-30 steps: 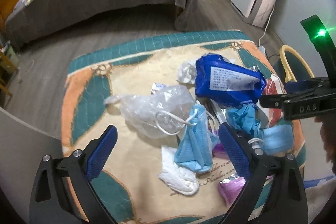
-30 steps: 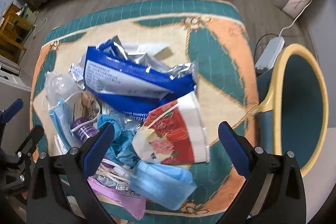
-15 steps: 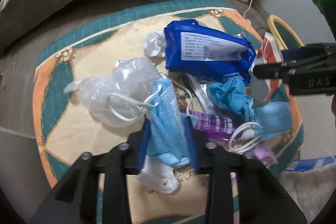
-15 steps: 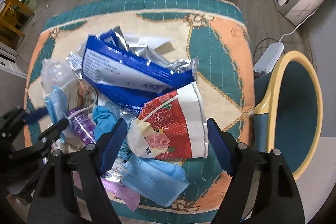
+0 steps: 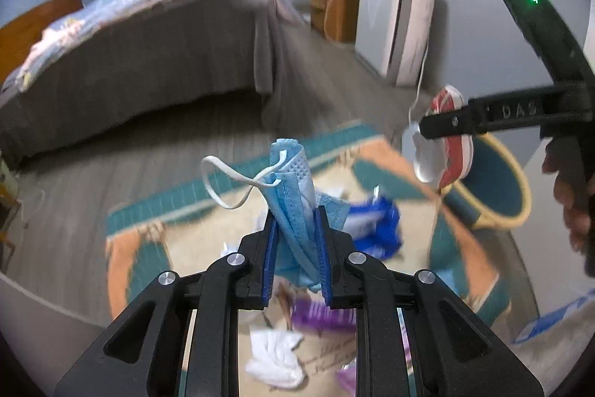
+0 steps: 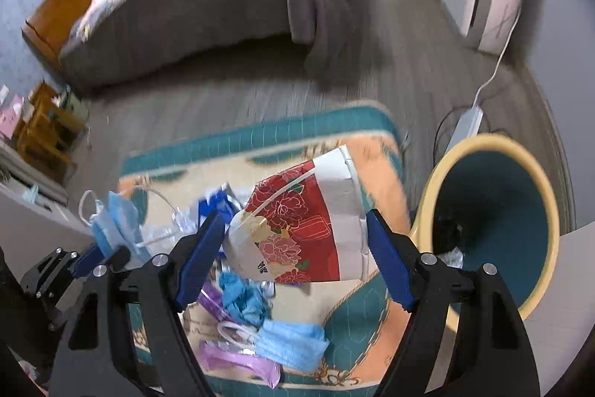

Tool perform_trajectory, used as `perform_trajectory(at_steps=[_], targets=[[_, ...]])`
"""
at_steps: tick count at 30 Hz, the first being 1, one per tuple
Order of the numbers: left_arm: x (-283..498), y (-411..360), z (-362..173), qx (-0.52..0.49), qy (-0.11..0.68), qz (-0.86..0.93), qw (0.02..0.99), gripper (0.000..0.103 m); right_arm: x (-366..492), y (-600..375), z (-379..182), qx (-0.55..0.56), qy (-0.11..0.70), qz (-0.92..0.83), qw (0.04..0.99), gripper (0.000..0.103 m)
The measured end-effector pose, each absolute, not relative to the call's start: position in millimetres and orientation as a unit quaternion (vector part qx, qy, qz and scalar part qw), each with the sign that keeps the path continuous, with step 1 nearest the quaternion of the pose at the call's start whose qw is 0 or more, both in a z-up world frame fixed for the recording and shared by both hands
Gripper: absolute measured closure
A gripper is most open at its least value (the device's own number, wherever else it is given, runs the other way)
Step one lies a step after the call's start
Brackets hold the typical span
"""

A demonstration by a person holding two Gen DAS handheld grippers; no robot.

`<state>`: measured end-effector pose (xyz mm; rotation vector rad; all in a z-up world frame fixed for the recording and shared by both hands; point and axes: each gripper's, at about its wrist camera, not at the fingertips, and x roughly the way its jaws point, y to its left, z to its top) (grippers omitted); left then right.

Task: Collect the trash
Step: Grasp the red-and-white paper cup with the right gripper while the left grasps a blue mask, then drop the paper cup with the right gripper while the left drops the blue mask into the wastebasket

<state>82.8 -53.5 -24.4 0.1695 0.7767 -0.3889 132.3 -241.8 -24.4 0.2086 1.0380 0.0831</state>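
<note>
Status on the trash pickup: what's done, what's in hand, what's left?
Done: little; the teal bin with a yellow rim holds only a few scraps. In hand: the left gripper is closing on a light blue face mask, and the right gripper clamps a red floral paper cup, both lifted off the patterned rug. Left: another blue mask, purple wrappers, a blue pouch, white tissue.

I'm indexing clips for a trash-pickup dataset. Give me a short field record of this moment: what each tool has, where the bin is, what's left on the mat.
left tool: jaws closing, pads pressing a blue face mask, lifted off the mat
right tool: clamped on a red floral paper cup, lifted
bin: yellow-rimmed, teal inside, at the mat's right edge
mat: teal, orange and cream
left on mat: blue mask, purple wrapper, white tissue, blue packet
</note>
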Motion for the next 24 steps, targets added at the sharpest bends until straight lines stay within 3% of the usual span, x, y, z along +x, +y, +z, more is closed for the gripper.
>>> perform_trajectory(at_steps=[10, 24], targets=[[82.9, -80.7, 4.0, 0.095, 0.323, -0.196, 0.921, 0.082, 119.7, -286.9, 3.3, 0.117, 0.443, 0.015, 0.888, 0.027], [85.4, -132.7, 1.8, 0.106, 0.323, -0.226, 0.913, 0.082, 98.0, -341.6, 10.0, 0.124, 0.426, -0.011, 0.896, 0.027]])
